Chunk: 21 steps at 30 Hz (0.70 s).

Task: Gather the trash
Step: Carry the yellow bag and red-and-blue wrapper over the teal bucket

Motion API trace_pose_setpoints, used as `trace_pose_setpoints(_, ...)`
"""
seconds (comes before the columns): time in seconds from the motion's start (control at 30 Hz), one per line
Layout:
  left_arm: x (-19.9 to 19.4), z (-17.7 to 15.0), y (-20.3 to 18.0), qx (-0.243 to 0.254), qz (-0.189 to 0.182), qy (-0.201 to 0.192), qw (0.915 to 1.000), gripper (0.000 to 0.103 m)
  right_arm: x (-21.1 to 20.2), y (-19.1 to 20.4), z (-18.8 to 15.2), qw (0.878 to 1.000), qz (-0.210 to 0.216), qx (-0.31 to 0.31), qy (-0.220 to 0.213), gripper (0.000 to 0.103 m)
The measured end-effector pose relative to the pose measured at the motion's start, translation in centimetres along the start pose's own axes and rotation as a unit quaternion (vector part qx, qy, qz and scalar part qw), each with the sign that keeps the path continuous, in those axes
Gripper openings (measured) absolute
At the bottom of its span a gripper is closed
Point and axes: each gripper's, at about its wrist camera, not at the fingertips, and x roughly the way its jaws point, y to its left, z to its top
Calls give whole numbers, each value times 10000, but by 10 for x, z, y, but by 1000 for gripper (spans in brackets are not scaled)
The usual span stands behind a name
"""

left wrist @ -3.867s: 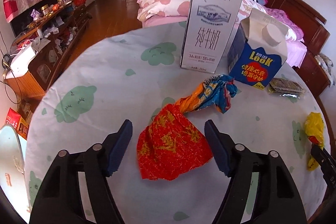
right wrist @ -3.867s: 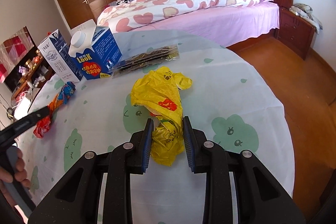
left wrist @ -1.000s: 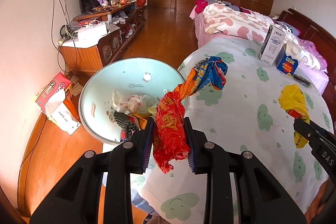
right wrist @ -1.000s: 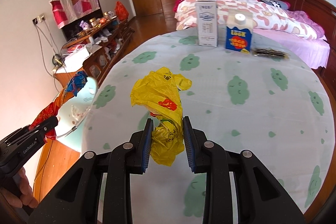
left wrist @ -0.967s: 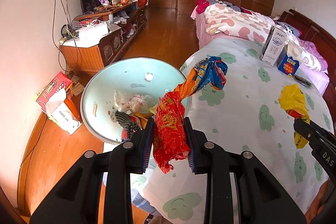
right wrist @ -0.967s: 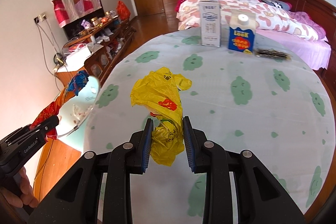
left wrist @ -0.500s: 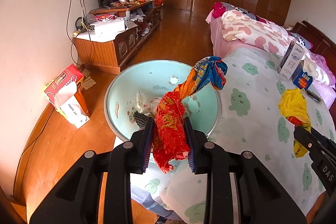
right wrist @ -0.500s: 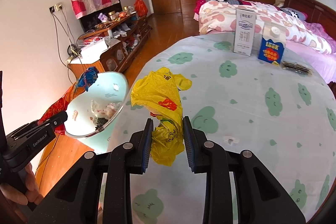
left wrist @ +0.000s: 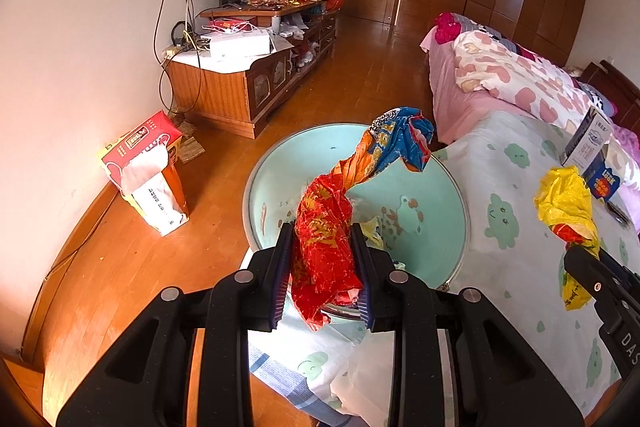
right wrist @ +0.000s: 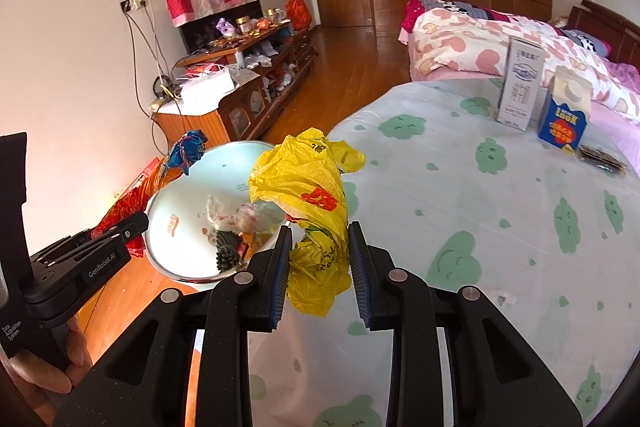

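Observation:
My left gripper (left wrist: 322, 275) is shut on a red, orange and blue crumpled wrapper (left wrist: 326, 227), held in the air over the near rim of a pale green basin (left wrist: 436, 219) that holds several scraps of trash. My right gripper (right wrist: 318, 267) is shut on a crumpled yellow plastic bag (right wrist: 304, 183), held above the table's left edge beside the basin (right wrist: 180, 223). The yellow bag (left wrist: 566, 199) and the right gripper's tip also show in the left wrist view. The left gripper (right wrist: 120, 227) with its wrapper shows at the left in the right wrist view.
A round table with a cloud-print cloth (right wrist: 480, 227) carries a white milk carton (right wrist: 520, 87), a blue carton (right wrist: 564, 115) and a flat dark packet (right wrist: 602, 159) at its far side. A red tissue box (left wrist: 148, 167) stands on the wood floor. A bed and a cluttered cabinet lie beyond.
Both grippers, each still shut on its trash, have moved left toward the basin. The left one now hangs over the basin's near rim; the right one has reached the table's edge.

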Motion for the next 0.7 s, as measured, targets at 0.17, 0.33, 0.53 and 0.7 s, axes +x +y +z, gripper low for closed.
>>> trace_pose_setpoints(0.17,4,3,8,-87,113,-7,9999,28,9,12,6,10000,82,-36,-9,29)
trace_pose_setpoints(0.33,10,6,13,-149,170,15,9997,28,16,22,12,9999,153,-53,-34,29)
trace_pose_setpoints(0.53,18,7,19,-215,228,86,9995,28,26,33,19,9996,248,-118,-31,29)
trace_pose_setpoints(0.7,24,8,21,-268,292,107,9992,28,35,38,22,9995,283,-149,6,29)
